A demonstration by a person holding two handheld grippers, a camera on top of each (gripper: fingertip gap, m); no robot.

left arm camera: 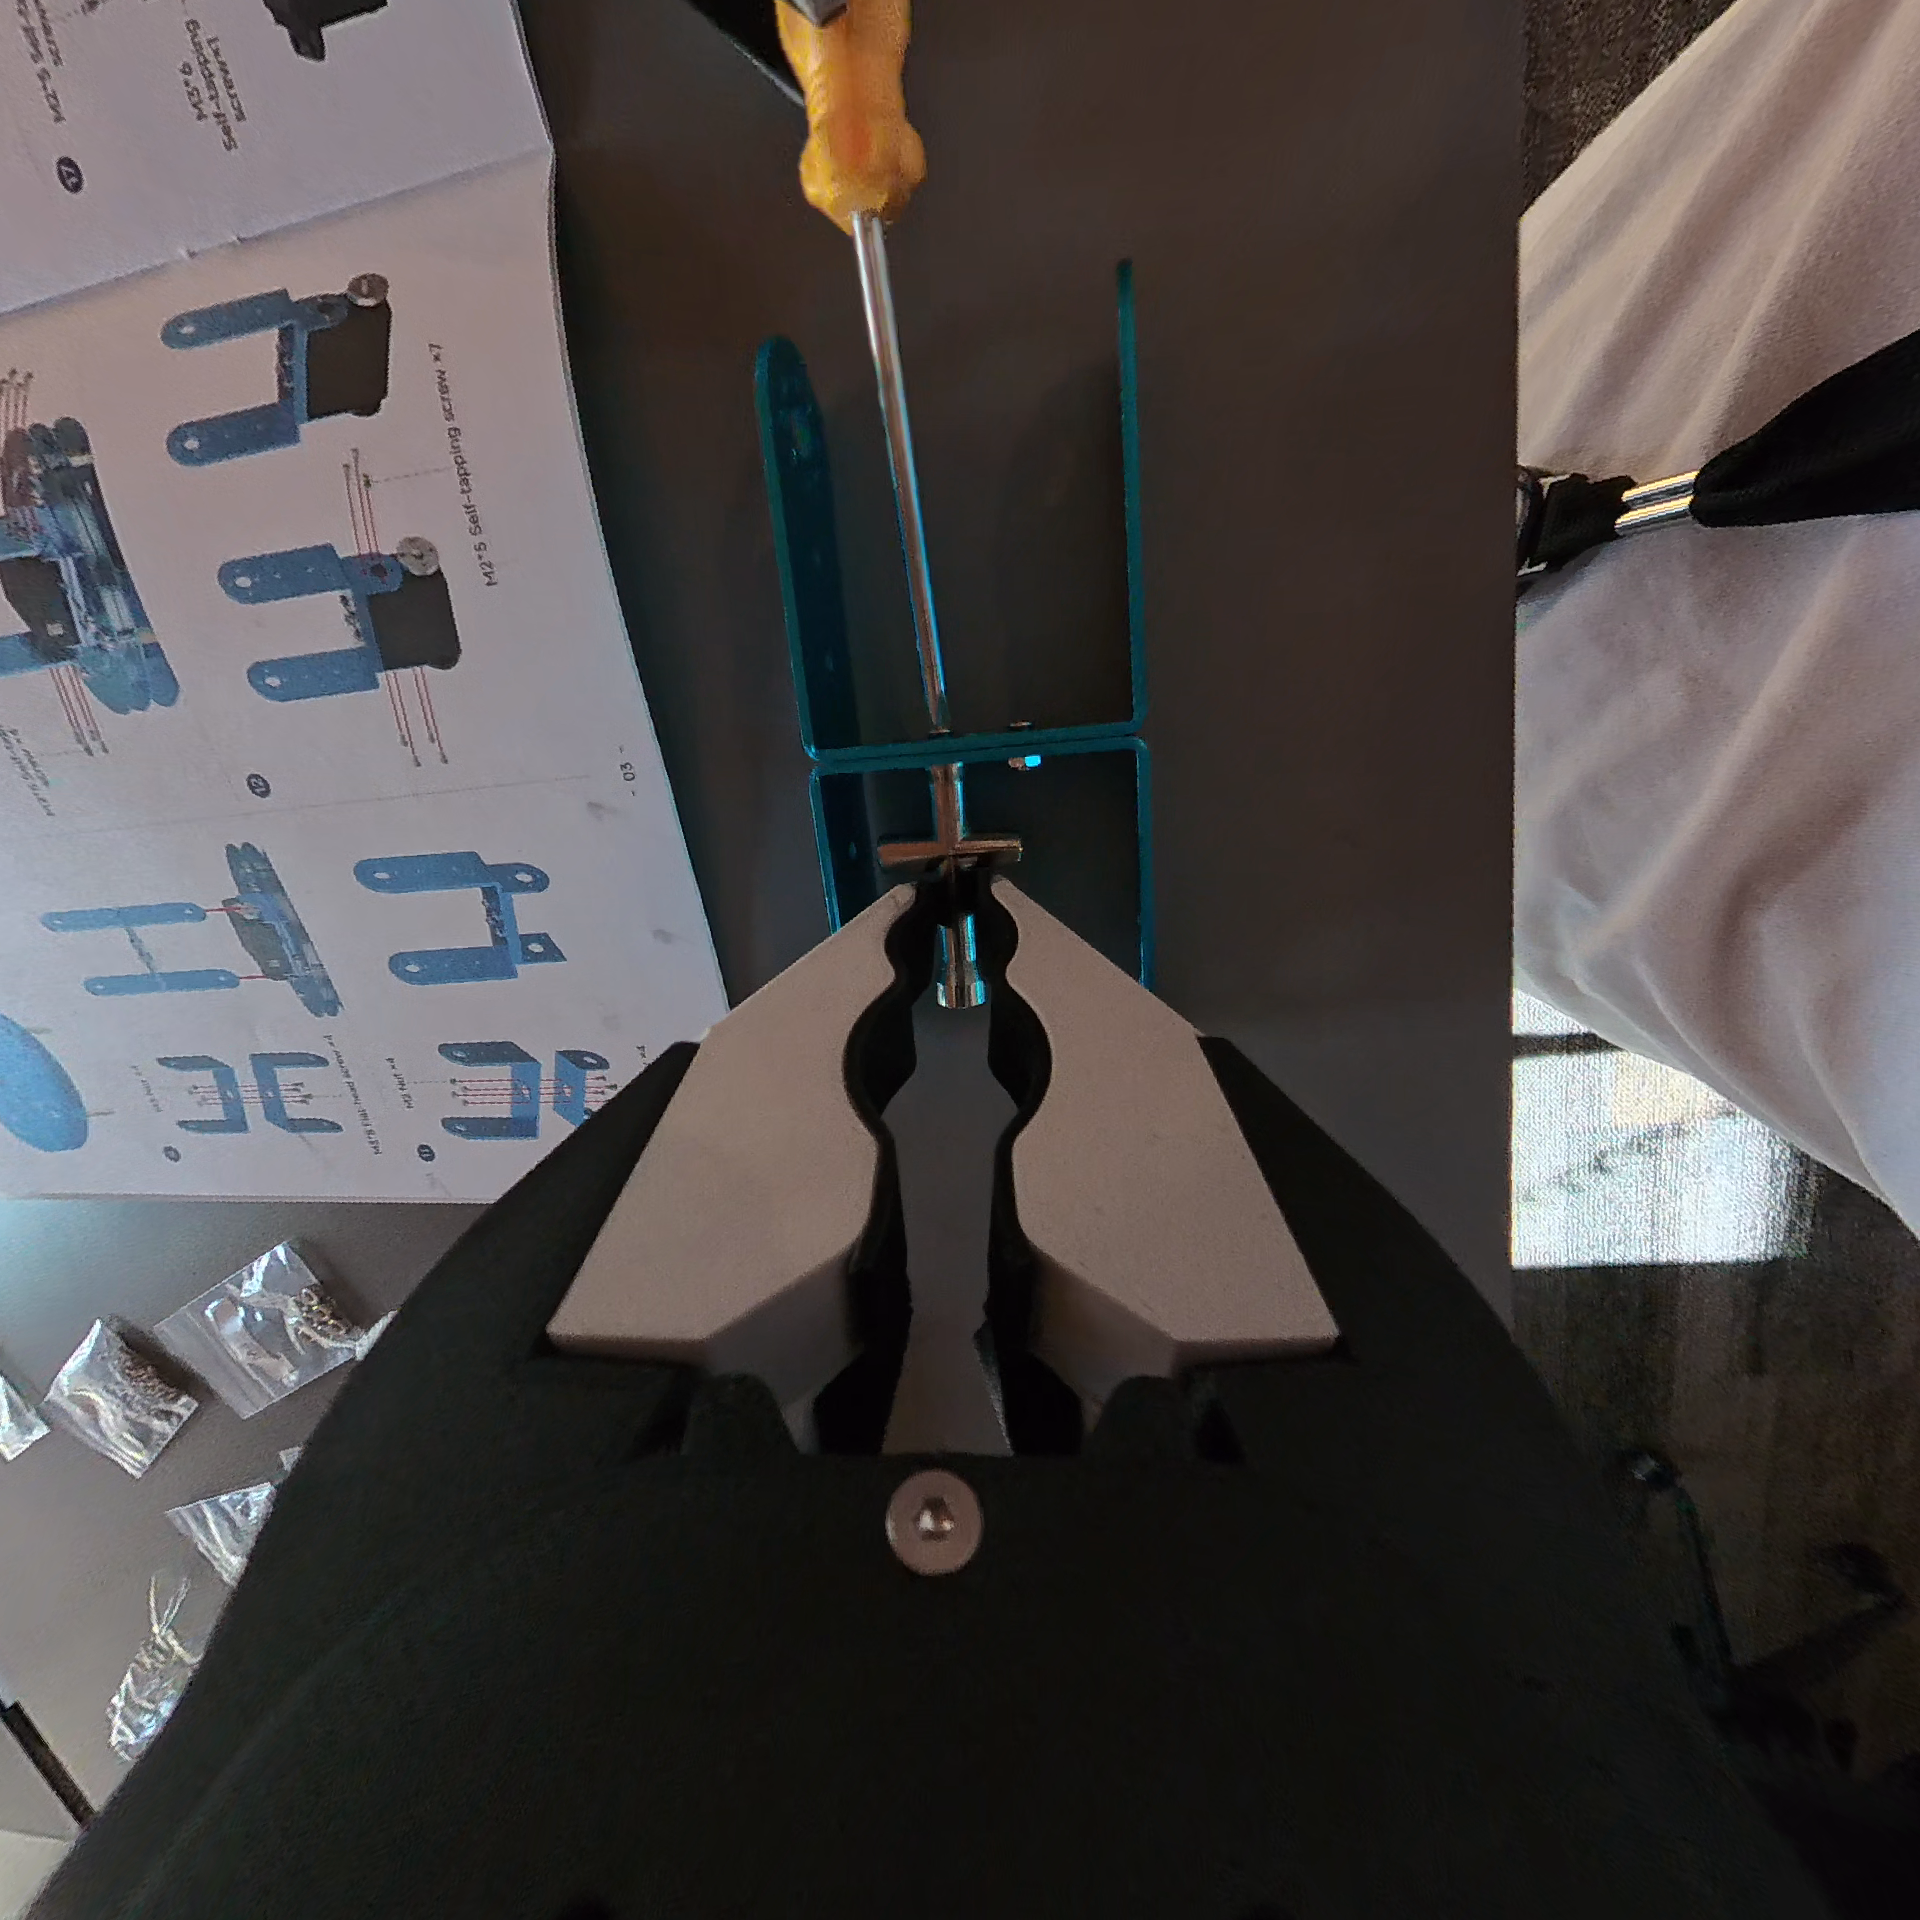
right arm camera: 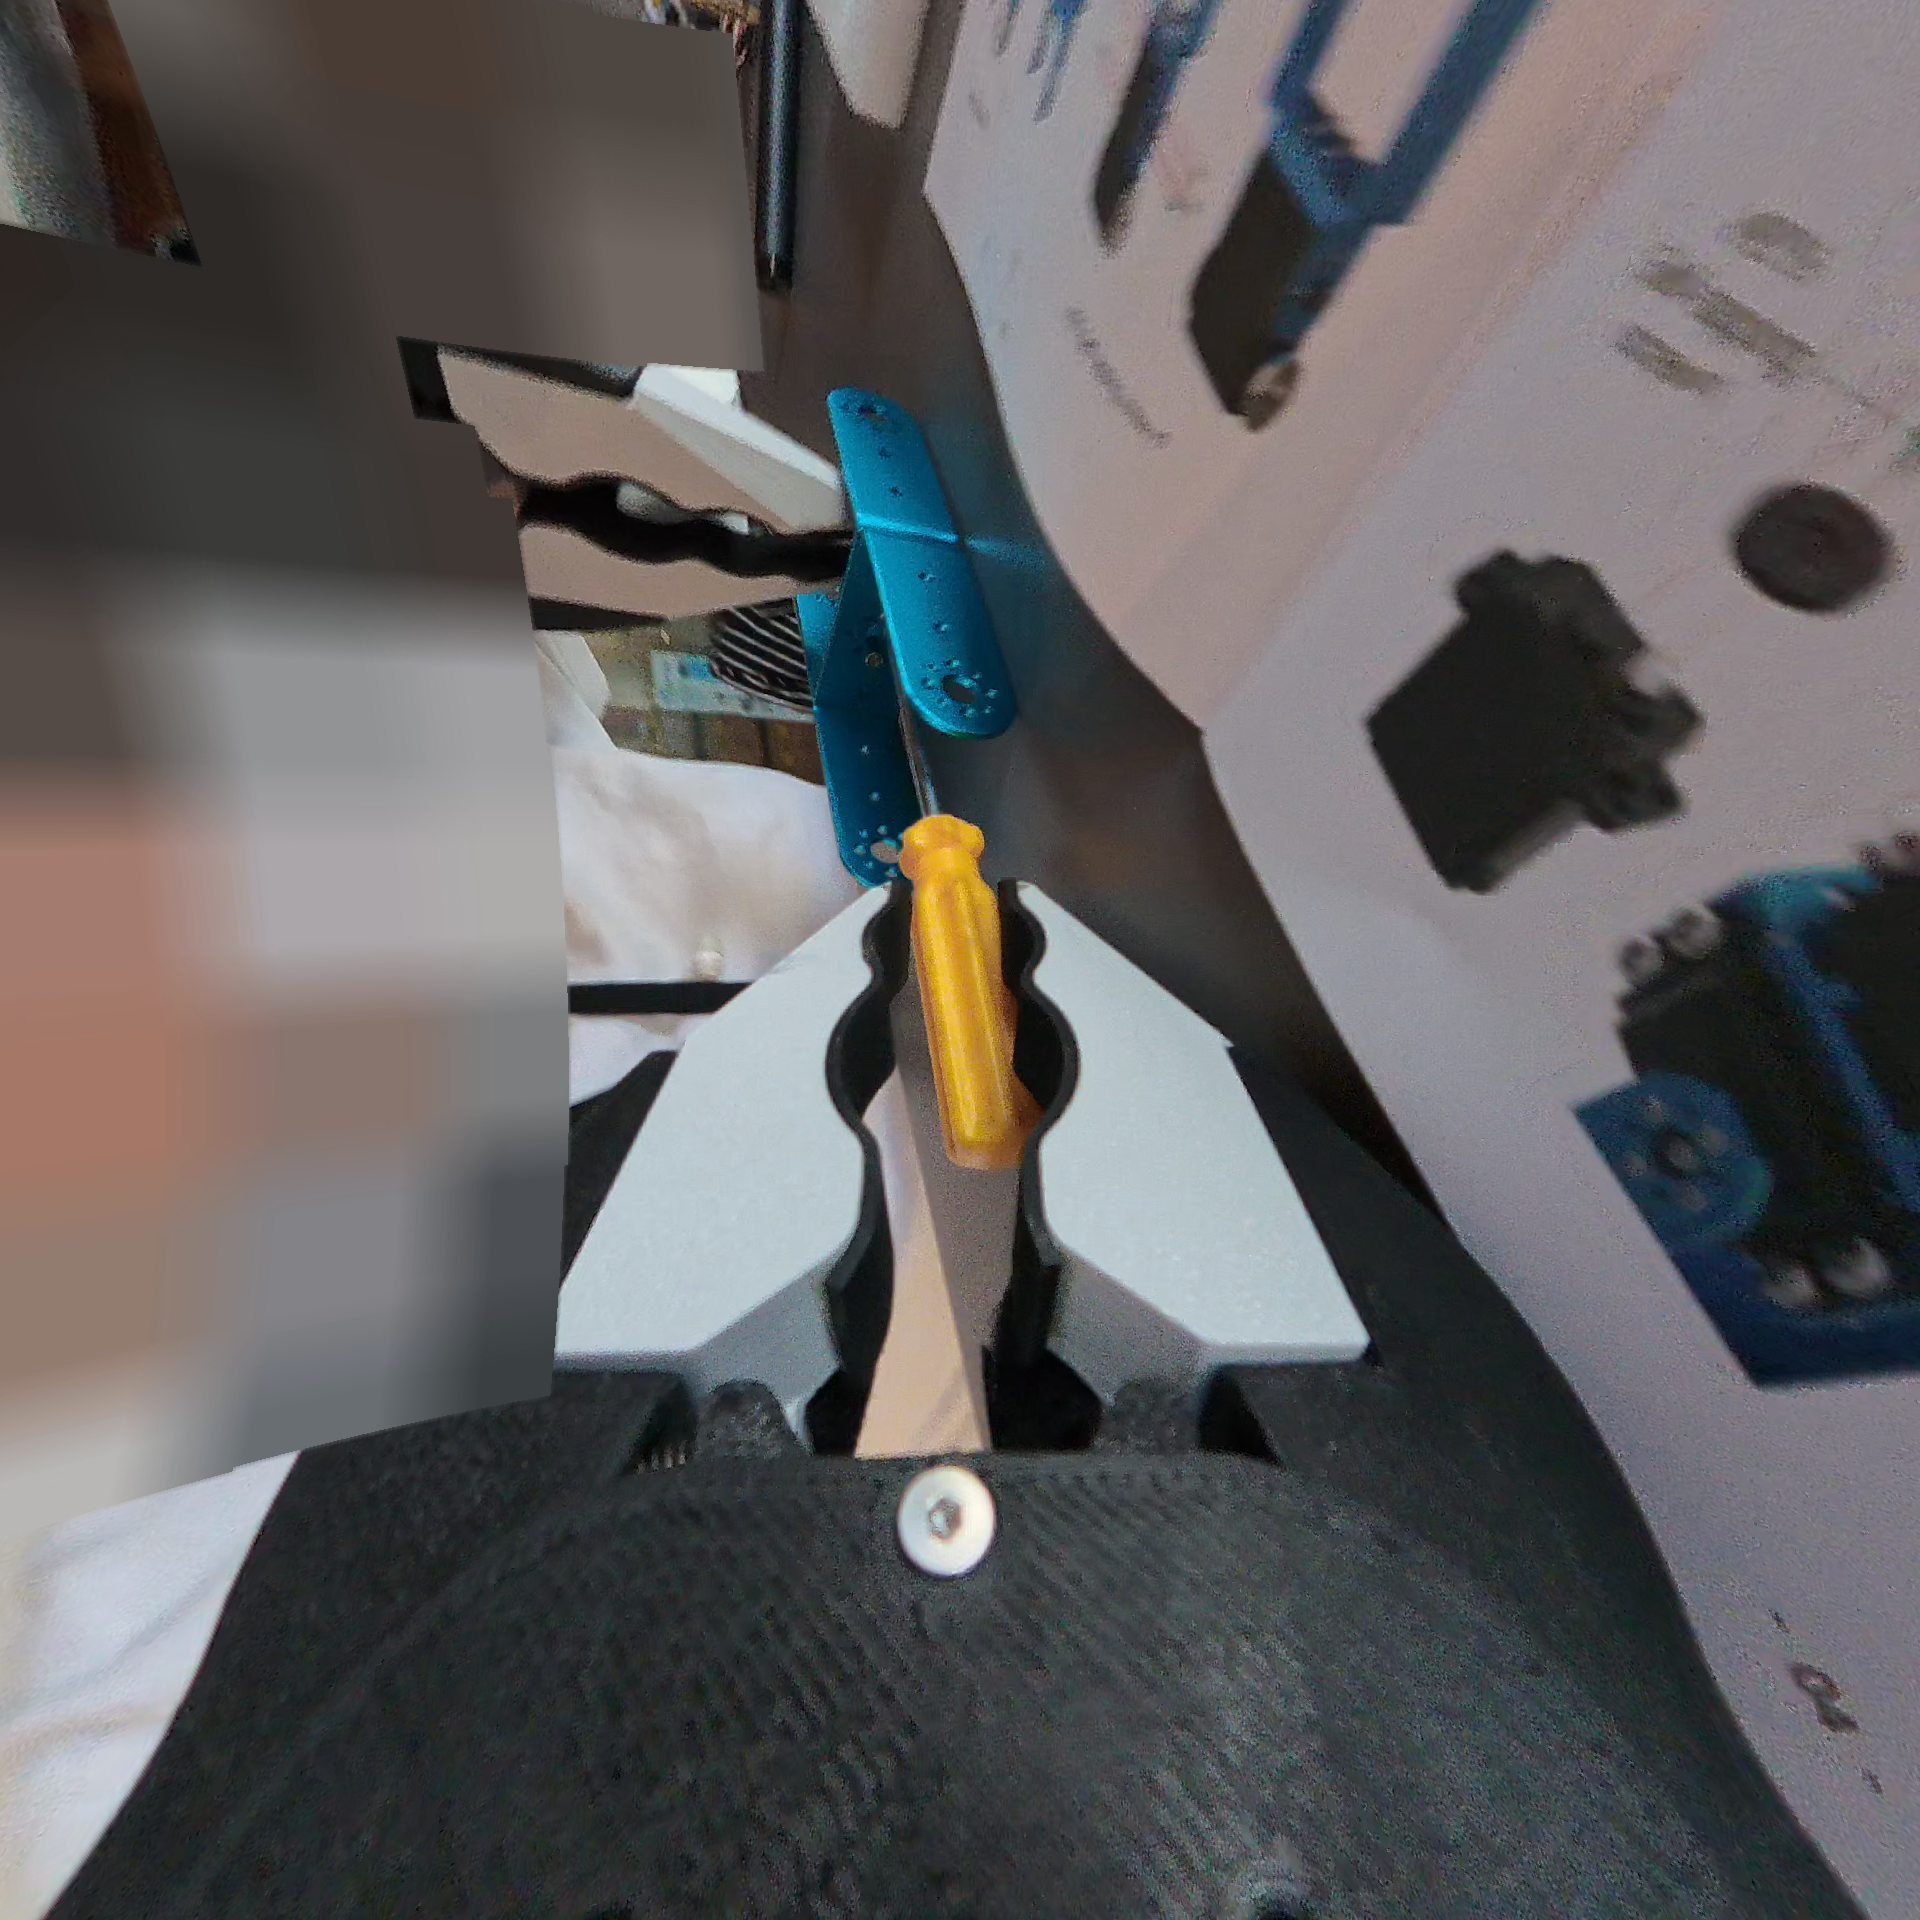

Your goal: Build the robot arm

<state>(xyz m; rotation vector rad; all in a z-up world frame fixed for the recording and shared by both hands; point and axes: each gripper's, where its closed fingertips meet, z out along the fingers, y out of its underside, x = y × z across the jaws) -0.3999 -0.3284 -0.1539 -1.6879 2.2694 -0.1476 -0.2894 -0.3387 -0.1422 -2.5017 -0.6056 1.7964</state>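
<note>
Two blue metal U-brackets (left arm camera: 982, 746) stand back to back on a dark grey table (left arm camera: 1320, 499). My left gripper (left arm camera: 951, 889) is shut on a small silver cross-shaped socket wrench (left arm camera: 951, 856) whose front end meets the brackets' joined walls. From the far side, an orange-handled screwdriver (left arm camera: 860, 125) has its tip against the same walls. In the right wrist view, my right gripper (right arm camera: 951, 896) is shut on the screwdriver's orange handle (right arm camera: 961, 997), its shaft running into the blue brackets (right arm camera: 914, 623). The left gripper's fingers (right arm camera: 675, 436) show beyond the brackets.
A white instruction sheet (left arm camera: 312, 644) with printed diagrams lies left of the brackets and shows in the right wrist view (right arm camera: 1455, 520). Several small plastic bags of screws (left arm camera: 260, 1325) lie at the lower left. A person's white clothing (left arm camera: 1714, 779) is beyond the table's right edge. My right fingertips sit around 12 centimeters from my left ones.
</note>
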